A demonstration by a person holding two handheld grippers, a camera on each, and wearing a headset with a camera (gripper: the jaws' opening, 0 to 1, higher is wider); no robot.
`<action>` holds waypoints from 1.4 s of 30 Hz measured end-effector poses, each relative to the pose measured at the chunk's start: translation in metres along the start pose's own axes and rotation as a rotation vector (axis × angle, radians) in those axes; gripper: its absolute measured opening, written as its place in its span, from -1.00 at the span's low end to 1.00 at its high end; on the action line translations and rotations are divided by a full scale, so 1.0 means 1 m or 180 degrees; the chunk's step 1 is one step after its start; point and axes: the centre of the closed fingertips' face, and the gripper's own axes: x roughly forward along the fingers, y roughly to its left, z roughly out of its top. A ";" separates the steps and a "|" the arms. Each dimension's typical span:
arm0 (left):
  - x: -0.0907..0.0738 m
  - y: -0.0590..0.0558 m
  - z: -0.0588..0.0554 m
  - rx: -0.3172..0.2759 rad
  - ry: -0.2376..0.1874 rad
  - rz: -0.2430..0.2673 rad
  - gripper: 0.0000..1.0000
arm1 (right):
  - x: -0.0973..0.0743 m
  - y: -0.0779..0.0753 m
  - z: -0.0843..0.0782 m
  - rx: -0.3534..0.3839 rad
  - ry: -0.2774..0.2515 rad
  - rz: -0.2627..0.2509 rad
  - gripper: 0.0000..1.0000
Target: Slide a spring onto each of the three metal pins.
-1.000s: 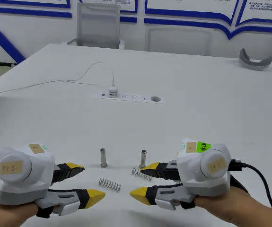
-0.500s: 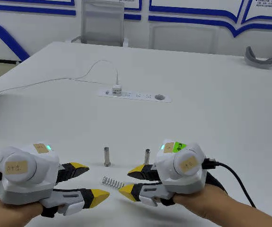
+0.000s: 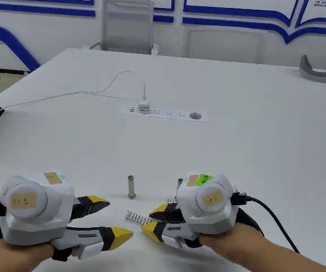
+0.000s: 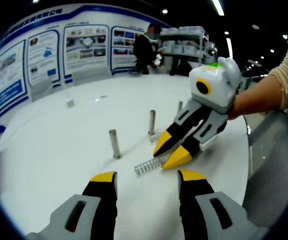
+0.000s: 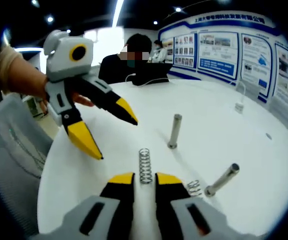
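While the right gripper (image 5: 145, 178) hangs low over the white table (image 3: 253, 147), its jaws stand narrowly apart and hold nothing. One spring (image 5: 144, 165) lies flat straight ahead of the tips, with its near end at the mouth of the jaws; cannot tell whether a pad touches it. A second spring (image 5: 194, 187) lies just right of the right jaw, at the foot of a metal pin (image 5: 221, 181). A second pin (image 5: 174, 131) stands ahead and slightly right, beyond the first spring. A third pin (image 4: 180, 107) stands back beside this gripper's body. No pin carries a spring, as far as shows.

Left gripper (image 4: 147, 175): jaws wide, empty, facing the right gripper, with the first spring between the two.

Judgement: step in hand is pick-up of the first spring; task at its start. Next move calls for closing lightly near one end so the coils neither crush nor squirt out, then lifting, turning the spring upright and bringing its open end over a pin top.
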 end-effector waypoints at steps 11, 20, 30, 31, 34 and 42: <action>0.000 0.001 -0.002 -0.0039 0.0018 0.0006 -0.04 | 0.003 -0.002 -0.004 0.0054 0.0048 -0.0017 -0.76; 0.001 0.001 -0.002 -0.0037 0.0017 -0.0001 -0.06 | 0.001 0.002 -0.004 0.0065 0.0055 0.0023 -0.76; 0.000 -0.004 -0.001 0.0034 -0.0009 -0.0095 -0.07 | -0.019 0.013 -0.002 -0.0050 0.0064 0.0216 -0.77; 0.000 -0.005 -0.001 0.0043 -0.0009 -0.0113 -0.07 | -0.023 0.013 -0.002 -0.0067 0.0068 0.0228 -0.77; 0.000 -0.010 0.001 0.0068 -0.0026 -0.0181 -0.08 | -0.029 0.012 -0.001 -0.0095 0.0050 0.0226 -0.77; 0.002 -0.016 0.014 -0.0174 -0.0191 -0.0282 -0.16 | -0.041 0.009 0.014 0.0005 -0.0199 0.0159 -0.77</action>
